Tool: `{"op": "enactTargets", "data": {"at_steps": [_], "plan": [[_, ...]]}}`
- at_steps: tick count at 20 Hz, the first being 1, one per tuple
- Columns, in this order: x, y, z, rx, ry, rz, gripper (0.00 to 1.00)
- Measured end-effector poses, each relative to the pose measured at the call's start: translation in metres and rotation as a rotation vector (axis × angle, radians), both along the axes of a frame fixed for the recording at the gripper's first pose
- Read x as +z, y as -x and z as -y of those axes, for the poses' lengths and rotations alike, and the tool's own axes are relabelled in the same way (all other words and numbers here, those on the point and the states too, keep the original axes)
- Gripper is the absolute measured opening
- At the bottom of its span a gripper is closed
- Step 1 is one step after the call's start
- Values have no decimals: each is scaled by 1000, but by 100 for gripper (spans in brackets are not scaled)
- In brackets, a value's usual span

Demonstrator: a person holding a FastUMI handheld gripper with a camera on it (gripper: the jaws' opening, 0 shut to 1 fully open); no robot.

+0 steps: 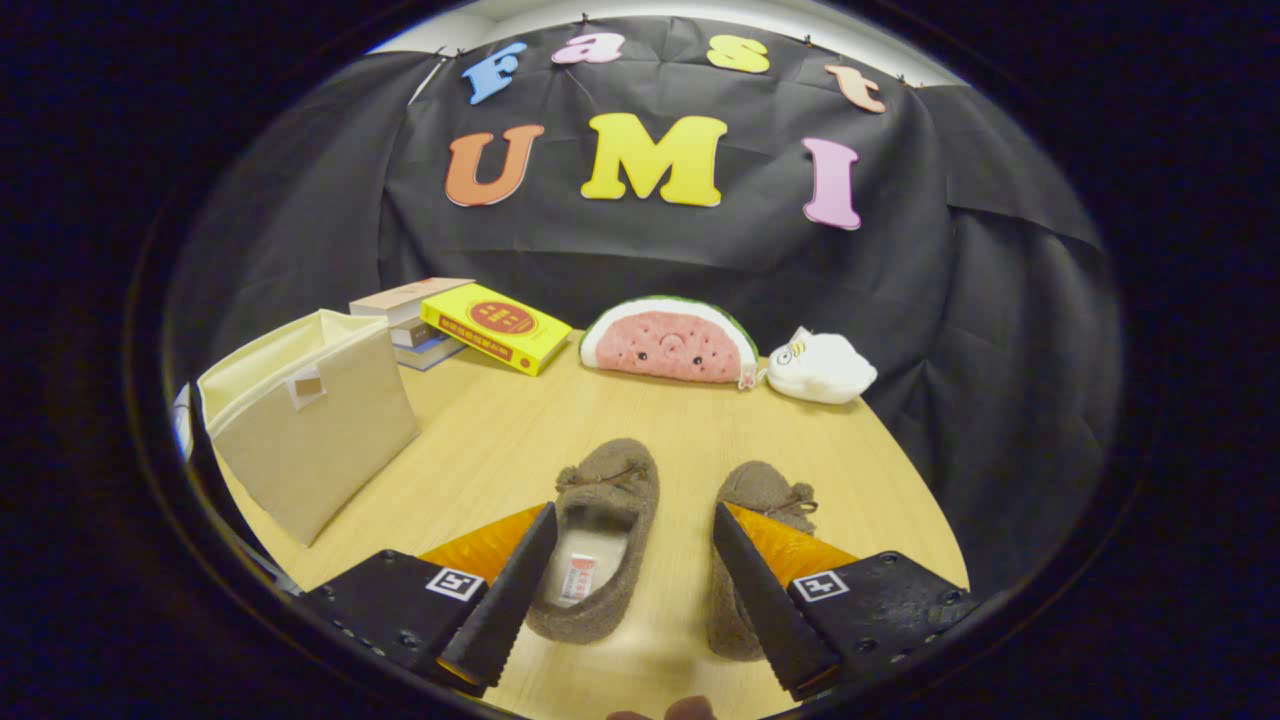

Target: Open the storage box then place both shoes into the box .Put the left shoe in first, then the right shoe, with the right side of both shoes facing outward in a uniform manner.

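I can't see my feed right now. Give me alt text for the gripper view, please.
The gripper is open over a wooden table, its fingers straddling the left one of two brown fuzzy slippers, the right slipper partly behind one finger. A beige fabric storage box stands off to the side; books and plush toys lie beyond.

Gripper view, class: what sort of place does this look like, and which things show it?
Probably a staged recording booth, not a lived-in room: black cloth wall behind a wooden table, with props laid out, two slippers by the open gripper, a fabric box.
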State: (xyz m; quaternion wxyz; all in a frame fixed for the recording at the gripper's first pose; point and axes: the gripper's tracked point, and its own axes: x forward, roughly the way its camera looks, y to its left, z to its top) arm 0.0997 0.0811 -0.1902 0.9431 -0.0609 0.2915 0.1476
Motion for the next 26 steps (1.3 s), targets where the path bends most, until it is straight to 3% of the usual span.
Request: {"op": "enactTargets", "data": {"at_steps": [7, 11, 13, 15, 18, 19, 20, 22, 23, 24, 26], "plan": [[-43, -18, -12, 31, 49, -188, 96], [-63, -30, -19, 3, 35, -287, 94], [-73, -35, -20, -20, 13, -333, 86], [-82, -35, -25, -37, -30, -385, 72], [-84, -36, -29, -38, -41, -402, 42], [-84, -36, -29, -37, -34, -401, 42], [-86, -41, -22, -78, -10, -395, 31], [-83, -40, -21, -84, -50, -411, 10], [-79, -44, -21, -96, -78, -414, 10], [-81, -40, -22, -100, -115, -426, 1], [-83, -40, -22, -124, -198, -475, 0]]}}
